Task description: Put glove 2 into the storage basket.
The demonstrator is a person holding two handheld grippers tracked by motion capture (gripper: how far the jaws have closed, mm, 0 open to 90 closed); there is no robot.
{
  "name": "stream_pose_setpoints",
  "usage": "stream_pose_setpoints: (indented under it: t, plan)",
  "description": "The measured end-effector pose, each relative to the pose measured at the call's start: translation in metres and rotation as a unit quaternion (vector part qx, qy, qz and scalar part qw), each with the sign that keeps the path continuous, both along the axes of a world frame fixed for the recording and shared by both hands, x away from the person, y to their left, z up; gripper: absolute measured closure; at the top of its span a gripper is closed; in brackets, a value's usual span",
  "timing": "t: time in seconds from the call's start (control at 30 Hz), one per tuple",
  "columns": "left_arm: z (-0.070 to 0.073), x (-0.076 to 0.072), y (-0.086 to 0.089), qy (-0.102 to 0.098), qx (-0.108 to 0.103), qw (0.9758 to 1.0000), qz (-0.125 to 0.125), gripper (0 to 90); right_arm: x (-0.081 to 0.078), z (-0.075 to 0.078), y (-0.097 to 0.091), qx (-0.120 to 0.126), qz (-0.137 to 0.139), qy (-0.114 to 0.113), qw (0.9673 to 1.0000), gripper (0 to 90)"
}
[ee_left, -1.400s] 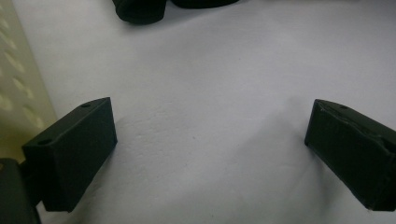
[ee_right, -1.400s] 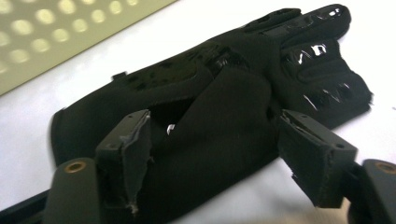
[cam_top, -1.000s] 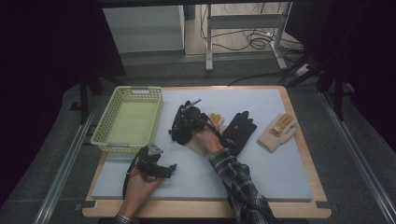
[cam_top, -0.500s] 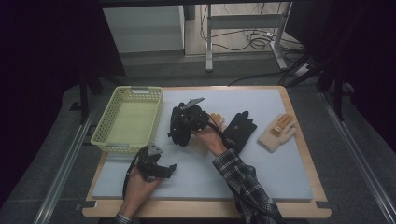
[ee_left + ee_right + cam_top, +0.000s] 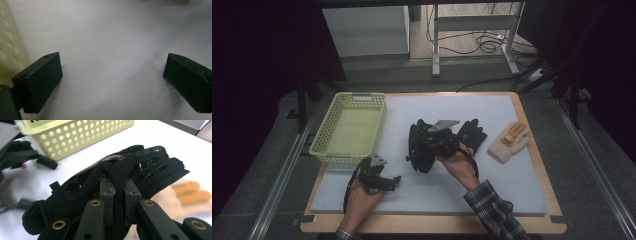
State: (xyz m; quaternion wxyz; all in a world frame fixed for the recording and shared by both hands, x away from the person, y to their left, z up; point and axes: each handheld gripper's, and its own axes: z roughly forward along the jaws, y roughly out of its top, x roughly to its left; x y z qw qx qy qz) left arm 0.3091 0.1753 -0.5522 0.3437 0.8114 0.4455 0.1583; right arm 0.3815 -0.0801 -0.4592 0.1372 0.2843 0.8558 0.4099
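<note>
My right gripper is shut on a fold of a black glove, held up above the middle of the white mat. Its jaws have just been closing with the glove between them. In the right gripper view the pads pinch the glove's back, and its cuff hangs at the lower left. A second black glove lies flat just to the right, and a beige glove lies farther right. My left gripper rests open on the mat near the front left, with bare mat between its fingers.
A pale yellow mesh basket stands at the mat's left side, close behind the left gripper; its wall shows beside the left jaw. The wooden table edge runs along the front. Beyond the table are frame legs and cables on the floor.
The right gripper has risen with the black glove and shifted a little to the right and nearer. The left hand and its gripper have stayed put.
</note>
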Motion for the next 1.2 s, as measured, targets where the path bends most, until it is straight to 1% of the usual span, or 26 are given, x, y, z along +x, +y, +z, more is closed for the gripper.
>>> stream_pose_setpoints:
  t: [0.03,0.07,0.2,0.4,0.47,0.53,0.57,0.6,0.63,0.67,0.7,0.73,0.77,0.8,0.87,0.93,1.0,1.07,1.13,1.2]
  plan:
    - [0.000,0.000,0.000,0.000,0.000,1.0000,0.000,2.1,-0.007,0.000,-0.008,0.006,-0.003,0.002,1.0000,79.4]
    - [0.000,0.000,0.000,0.000,-0.001,1.0000,0.001,2.1,-0.019,-0.001,-0.021,0.015,-0.008,0.003,0.9998,79.4]
    - [0.000,0.000,0.000,0.000,0.000,1.0000,0.000,2.1,-0.041,-0.005,-0.040,0.022,-0.016,0.002,0.9996,79.4]
    - [0.000,0.000,0.000,0.001,0.001,1.0000,0.000,2.1,-0.079,-0.015,-0.061,0.023,-0.031,-0.005,0.9993,79.3]
    - [0.000,0.000,0.000,0.001,0.001,1.0000,0.000,2.1,-0.087,-0.019,-0.064,0.023,-0.033,-0.004,0.9992,79.3]
    - [0.000,0.000,0.000,0.001,0.001,1.0000,0.000,2.1,-0.094,-0.028,-0.066,0.019,-0.033,0.003,0.9993,78.7]
    - [0.000,0.000,0.000,0.001,0.001,1.0000,0.000,2.2,-0.096,-0.034,-0.066,0.017,-0.031,0.013,0.9993,77.3]
    - [0.000,0.000,0.000,0.001,0.001,1.0000,0.000,2.1,-0.097,-0.043,-0.066,0.011,-0.028,0.025,0.9992,73.4]
    - [0.000,0.000,0.000,0.001,0.001,1.0000,0.000,2.1,-0.097,-0.048,-0.065,0.006,-0.027,0.033,0.9991,67.4]
    - [0.000,0.000,0.000,0.001,0.001,1.0000,0.000,2.2,-0.096,-0.053,-0.066,-0.001,-0.025,0.039,0.9989,60.3]
    - [0.000,0.000,0.000,0.001,0.001,1.0000,0.000,2.1,-0.095,-0.054,-0.067,0.000,-0.026,0.042,0.9988,55.8]
    - [0.000,0.000,0.000,0.000,0.000,1.0000,0.000,2.1,-0.092,-0.052,-0.069,0.006,-0.028,0.043,0.9987,52.4]
    - [0.000,0.000,0.000,0.001,0.001,1.0000,0.000,2.2,-0.090,-0.048,-0.071,0.012,-0.029,0.042,0.9986,50.1]
    - [0.000,0.000,0.000,0.001,0.001,1.0000,0.000,2.2,-0.086,-0.041,-0.073,0.018,-0.034,0.038,0.9986,48.6]
    - [0.000,0.000,0.000,0.001,0.001,1.0000,0.000,2.1,-0.076,-0.033,-0.074,0.016,-0.042,0.026,0.9987,48.1]
    - [0.000,0.000,0.000,0.001,0.001,1.0000,0.000,2.1,-0.055,-0.027,-0.071,0.010,-0.048,0.013,0.9987,48.1]
    - [0.000,0.000,0.000,0.001,0.000,1.0000,0.001,2.1,-0.036,-0.026,-0.066,0.008,-0.053,0.007,0.9985,47.9]
    - [0.000,0.000,0.000,0.001,0.001,1.0000,0.000,2.1,-0.014,-0.026,-0.058,0.013,-0.056,0.008,0.9983,45.6]
    - [0.000,0.000,0.000,0.001,0.001,1.0000,0.000,2.1,0.012,-0.030,-0.044,0.008,-0.057,0.013,0.9982,40.8]
    - [0.000,0.000,0.000,0.001,0.001,1.0000,0.000,2.2,0.031,-0.035,-0.032,0.003,-0.056,0.026,0.9981,36.2]
